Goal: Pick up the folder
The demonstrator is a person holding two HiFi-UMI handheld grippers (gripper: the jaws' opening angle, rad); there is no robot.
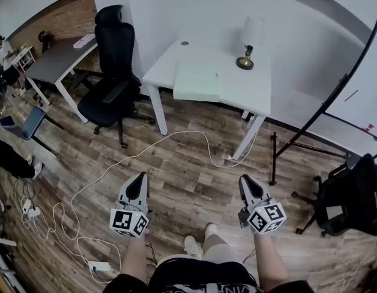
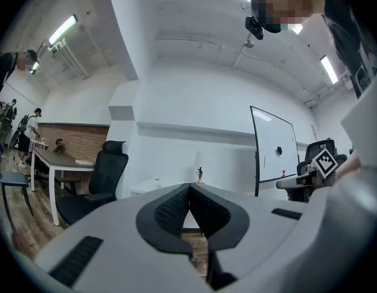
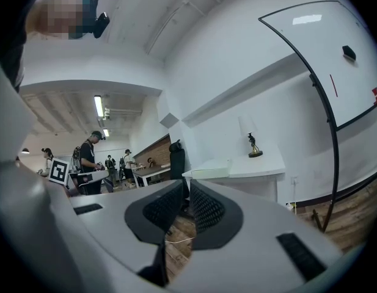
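Note:
The pale green folder lies flat on the white table, near its front edge; in the right gripper view the folder shows as a thin slab on the tabletop. Both grippers are held level over the wooden floor, well short of the table and pointing toward it. My left gripper has its jaws together and empty, which the left gripper view confirms. My right gripper is likewise shut with nothing in it.
A small lamp stands on the table behind the folder. A black office chair and a grey desk are at the left. A white cable snakes over the floor. A whiteboard stand and another black chair are at the right.

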